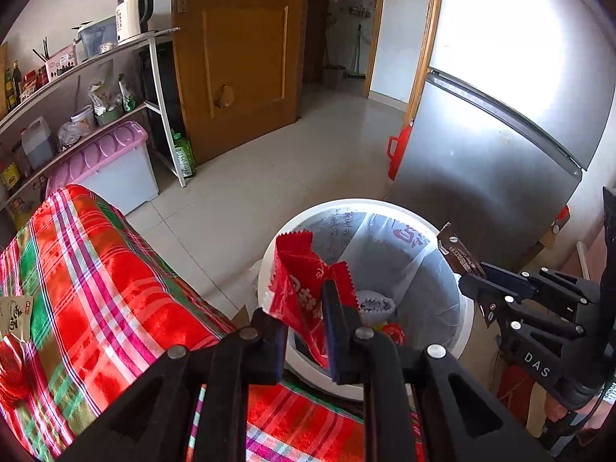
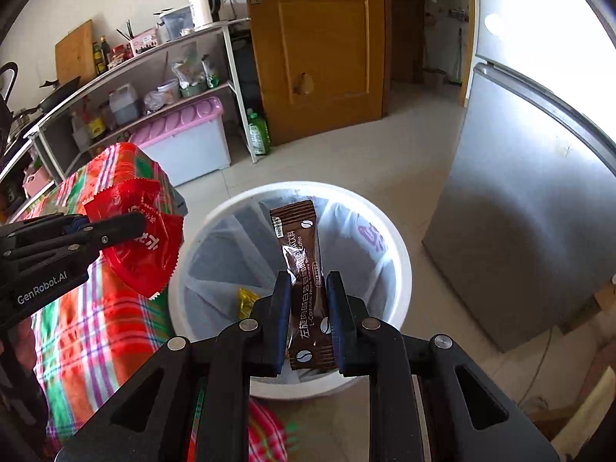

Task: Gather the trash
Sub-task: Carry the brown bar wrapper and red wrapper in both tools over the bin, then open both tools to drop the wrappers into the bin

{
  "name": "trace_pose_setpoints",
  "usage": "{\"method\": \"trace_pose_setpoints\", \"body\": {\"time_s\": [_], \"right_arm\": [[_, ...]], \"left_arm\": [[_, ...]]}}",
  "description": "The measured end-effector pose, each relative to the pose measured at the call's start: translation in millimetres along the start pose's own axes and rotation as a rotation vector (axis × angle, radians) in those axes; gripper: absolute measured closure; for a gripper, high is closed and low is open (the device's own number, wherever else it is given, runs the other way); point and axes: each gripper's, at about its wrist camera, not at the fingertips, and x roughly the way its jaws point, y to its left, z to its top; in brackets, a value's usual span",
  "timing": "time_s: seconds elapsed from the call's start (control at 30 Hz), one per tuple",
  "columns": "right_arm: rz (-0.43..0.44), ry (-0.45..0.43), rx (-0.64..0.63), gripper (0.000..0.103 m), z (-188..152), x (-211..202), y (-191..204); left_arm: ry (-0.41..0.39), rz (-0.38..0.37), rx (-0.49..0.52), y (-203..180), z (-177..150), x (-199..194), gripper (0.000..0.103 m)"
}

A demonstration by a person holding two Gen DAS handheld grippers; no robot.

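My left gripper (image 1: 306, 331) is shut on a crumpled red snack wrapper (image 1: 304, 281), held over the near left rim of a white trash bin (image 1: 269, 269) lined with a clear bag. In the right wrist view the same wrapper (image 2: 142, 238) hangs beside the bin's left edge, above the cloth. My right gripper (image 2: 308, 319) is shut on a brown coffee stick sachet (image 2: 304, 269), which points up over the open bin (image 2: 392, 227). From the left wrist view that sachet (image 1: 460, 256) shows at the bin's right side. Some trash lies at the bin's bottom, a yellow piece (image 2: 246, 300) among it.
A table under a red, green and pink plaid cloth (image 1: 96, 288) stands left of the bin. A silver fridge (image 1: 500, 134) is right behind the bin. A metal shelf rack (image 1: 96, 88) with a pink-lidded box (image 1: 111, 161) lines the left wall. A wooden door (image 1: 238, 50) is at the back.
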Motion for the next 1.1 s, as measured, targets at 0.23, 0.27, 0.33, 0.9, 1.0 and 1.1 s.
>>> {"method": "trace_pose_setpoints", "body": {"time_s": [0.23, 0.27, 0.33, 0.9, 1.0, 1.1], "right_arm": [[-0.010, 0.056, 0.017, 0.083, -4.9, 20.8, -10.9], [-0.010, 0.059, 0.019, 0.083, -5.1, 22.3, -11.2], [-0.016, 0.064, 0.028, 0.083, -5.7, 24.4, -12.2], [-0.002, 0.035, 0.021, 0.069, -3.1, 11.5, -3.4], [0.006, 0.023, 0.014, 0.069, -2.1, 6.3, 2.1], [0.017, 0.011, 0.010, 0.069, -0.3, 3.1, 8.3]], "left_arm": [[0.015, 0.005, -0.012, 0.1, 1.6, 8.9, 0.084], [0.018, 0.003, -0.012, -0.1, 1.4, 9.7, 0.080], [0.027, -0.005, -0.013, 0.1, 0.2, 11.4, 0.076], [-0.008, 0.009, -0.044, 10.7, -6.2, -9.3, 0.054], [-0.018, 0.013, -0.059, 17.6, -8.7, -17.0, 0.053], [-0.033, 0.031, -0.074, 26.8, -11.8, -25.7, 0.050]]}}
